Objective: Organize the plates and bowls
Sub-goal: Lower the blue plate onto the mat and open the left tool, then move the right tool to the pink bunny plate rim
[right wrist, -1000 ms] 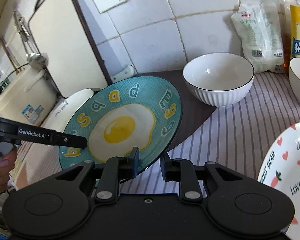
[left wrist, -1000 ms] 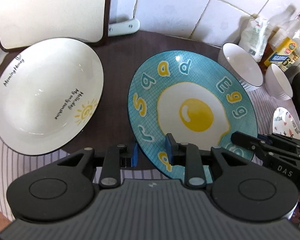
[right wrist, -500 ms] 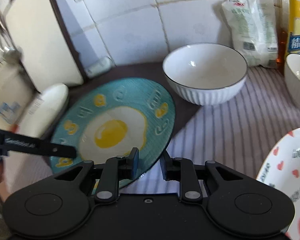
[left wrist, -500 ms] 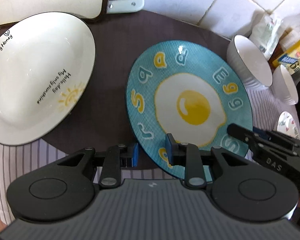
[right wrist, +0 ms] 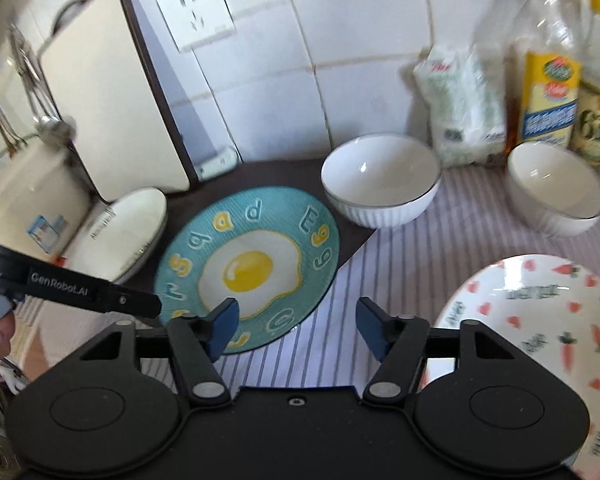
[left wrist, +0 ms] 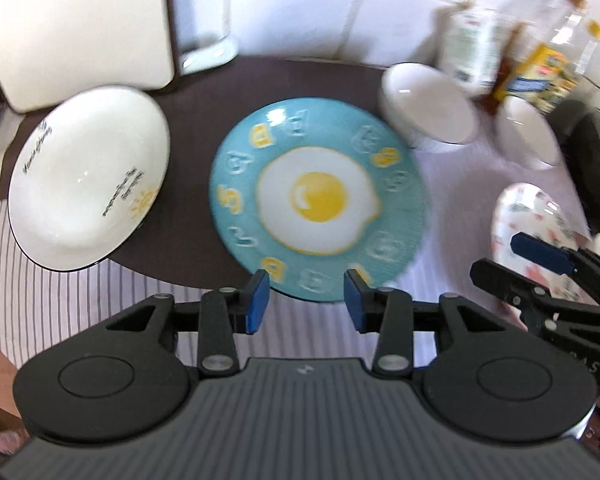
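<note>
A teal plate with a fried-egg picture [left wrist: 320, 200] [right wrist: 252, 264] lies flat, half on a dark mat and half on the striped cloth. My left gripper [left wrist: 306, 294] is open and empty, just in front of the plate's near rim. My right gripper [right wrist: 296, 324] is open and empty, its left finger over the plate's near right rim. A white sunshine plate [left wrist: 88, 184] [right wrist: 120, 232] lies to the left. Two white bowls [right wrist: 380, 180] [right wrist: 556, 192] stand at the back right. A plate with hearts and carrots [right wrist: 540, 340] [left wrist: 540, 232] lies to the right.
A cutting board [right wrist: 108, 92] leans on the tiled wall at the back left, with a cream pot [right wrist: 28, 196] beside it. Oil bottles [right wrist: 548, 68] and a white bag [right wrist: 464, 108] stand behind the bowls. The dark mat [left wrist: 188, 168] lies under the two left plates.
Both grippers have opened and let go of the teal plate, which now lies flat on the table. Both have pulled back and up from its rim.
</note>
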### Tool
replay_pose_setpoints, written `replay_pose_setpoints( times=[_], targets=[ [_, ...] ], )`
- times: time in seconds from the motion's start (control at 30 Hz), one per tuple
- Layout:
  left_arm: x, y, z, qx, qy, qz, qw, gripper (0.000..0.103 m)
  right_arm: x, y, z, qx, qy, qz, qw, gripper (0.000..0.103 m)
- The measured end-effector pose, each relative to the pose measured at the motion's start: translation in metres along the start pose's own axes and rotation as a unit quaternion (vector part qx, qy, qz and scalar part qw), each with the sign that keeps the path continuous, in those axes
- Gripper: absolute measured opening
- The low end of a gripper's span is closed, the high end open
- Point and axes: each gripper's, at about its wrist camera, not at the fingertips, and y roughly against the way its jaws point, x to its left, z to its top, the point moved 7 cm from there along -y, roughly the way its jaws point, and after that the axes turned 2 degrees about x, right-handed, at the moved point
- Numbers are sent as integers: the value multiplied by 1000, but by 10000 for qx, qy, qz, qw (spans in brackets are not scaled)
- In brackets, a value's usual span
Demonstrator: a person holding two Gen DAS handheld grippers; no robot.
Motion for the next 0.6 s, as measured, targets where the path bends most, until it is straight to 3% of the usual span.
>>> replay_pose_setpoints(
  times=[0.2, 0.3, 0.6],
  targets=[
    [-52, 41, -11, -97, -542, -221, 9982, 53, -2, 75, -8, -423, 254, 49, 9988, 77],
    [-76, 56, -16, -189, -819, -350, 9959, 60, -10, 111, -15, -679, 139, 48, 9976, 84],
    [-136, 67, -33, -176, -1354, -724, 9880, 74, -51, 169, -53, -1079, -183, -549, 9925, 88]
  ],
)
